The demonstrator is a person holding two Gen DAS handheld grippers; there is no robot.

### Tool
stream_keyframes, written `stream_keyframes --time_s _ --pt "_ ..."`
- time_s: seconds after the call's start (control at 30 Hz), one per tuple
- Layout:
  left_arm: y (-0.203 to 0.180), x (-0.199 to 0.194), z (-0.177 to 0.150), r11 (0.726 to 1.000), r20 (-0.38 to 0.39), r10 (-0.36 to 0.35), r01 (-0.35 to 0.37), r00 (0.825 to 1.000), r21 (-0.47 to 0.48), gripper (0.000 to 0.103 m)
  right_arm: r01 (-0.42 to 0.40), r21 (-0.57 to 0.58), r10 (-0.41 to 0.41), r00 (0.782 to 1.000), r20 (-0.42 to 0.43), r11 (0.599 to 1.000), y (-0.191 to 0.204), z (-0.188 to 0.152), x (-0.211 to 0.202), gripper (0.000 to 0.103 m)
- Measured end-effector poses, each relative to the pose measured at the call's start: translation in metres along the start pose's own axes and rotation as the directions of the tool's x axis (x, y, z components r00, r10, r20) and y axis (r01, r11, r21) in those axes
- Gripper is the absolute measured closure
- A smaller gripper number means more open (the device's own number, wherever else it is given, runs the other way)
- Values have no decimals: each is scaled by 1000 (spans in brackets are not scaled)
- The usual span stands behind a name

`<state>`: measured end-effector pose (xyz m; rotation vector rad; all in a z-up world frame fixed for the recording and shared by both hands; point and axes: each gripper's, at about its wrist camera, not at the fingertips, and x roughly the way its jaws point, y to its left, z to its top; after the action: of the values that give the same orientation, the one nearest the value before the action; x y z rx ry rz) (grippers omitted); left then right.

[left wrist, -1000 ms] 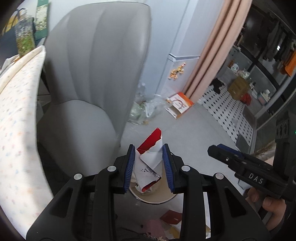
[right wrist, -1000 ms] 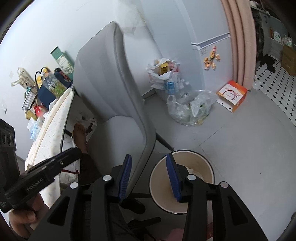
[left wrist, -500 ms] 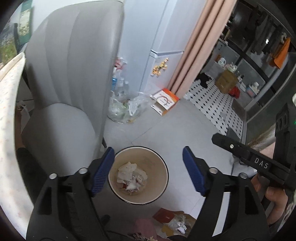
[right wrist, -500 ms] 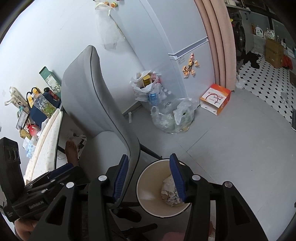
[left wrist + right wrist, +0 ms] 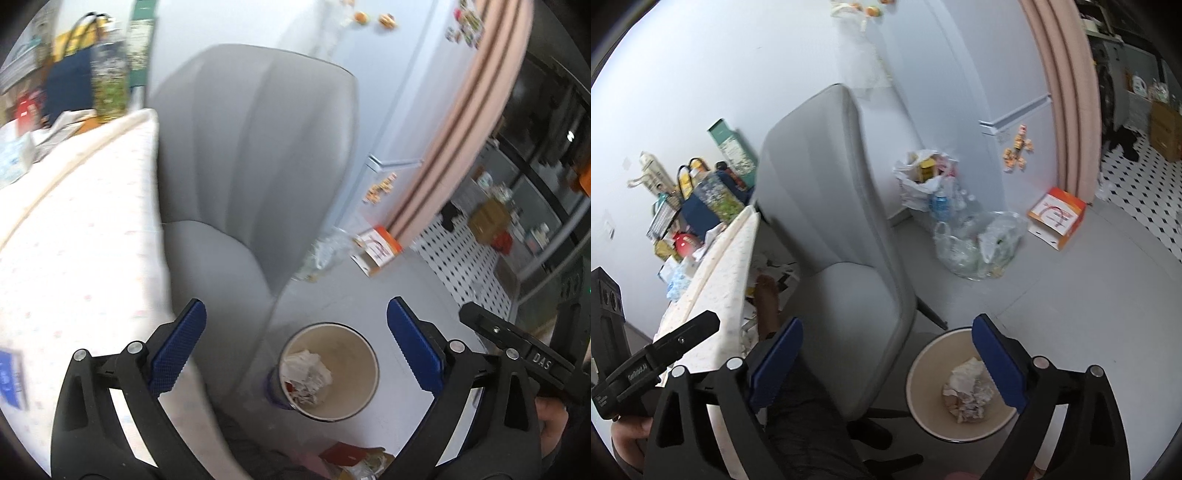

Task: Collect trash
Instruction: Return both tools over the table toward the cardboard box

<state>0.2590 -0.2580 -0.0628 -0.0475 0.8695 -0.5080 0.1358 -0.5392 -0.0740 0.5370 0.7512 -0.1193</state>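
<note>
A: Both tools are above the floor. Left gripper (image 5: 295, 339): jaws opening, near their widest, nothing between the blue pads. Right gripper (image 5: 886, 360): the same, opening wide, empty.

B: And the trash?

A: Crumpled paper (image 5: 306, 374) lies at the bottom of the bin (image 5: 371, 363). The bin stands on the grey floor just beside the chair (image 5: 255, 177), near the front corner of its seat. From the right wrist the wad (image 5: 967, 387) shows clear of the rim, with the right pad crossing in front of the bin's near wall.

B: Anything left to collect?

A: Probably. Red and tan scraps (image 5: 351, 456) lie on the floor at the bottom edge of the left view, near the bin. Blurred; I cannot tell what they are.

B: How to handle the next step?

A: My judgement: keep the jaws wide while moving away so neither pad clips the rim. For the scraps, come down steeply and close slowly, because flat paper on a smooth floor tends to slide away from a pad.

B: Materials?

A: Bin: round, cream inside, thin dark rim, walls tapering; it looks light and could tip if nudged. Paper: white, creased, soft, with a little red. Pads: ribbed blue. Chair: smooth grey padded shell. Table (image 5: 74, 240): pale dotted cloth.
</note>
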Motion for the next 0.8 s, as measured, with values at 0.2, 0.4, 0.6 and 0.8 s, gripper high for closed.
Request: stream_keyframes --time_s 0.2,0.4,0.6,0.8 --pt "51 -34 2 995 51 63 -59 997 -77 6 -56 -67 55 998 -23 996 53 -6 11 8" --pt "104 -67 -2 980 91 133 -118 987 -157 6 -99 -133 93 994 -53 986 104 -17 22 8" --pt "159 -92 -10 960 111 182 -153 977 -233 6 -125 -184 112 990 -80 975 146 -28 31 8" --pt "201 -111 -20 934 120 232 -186 965 -306 6 -143 -231 121 987 -104 962 184 -37 42 8"
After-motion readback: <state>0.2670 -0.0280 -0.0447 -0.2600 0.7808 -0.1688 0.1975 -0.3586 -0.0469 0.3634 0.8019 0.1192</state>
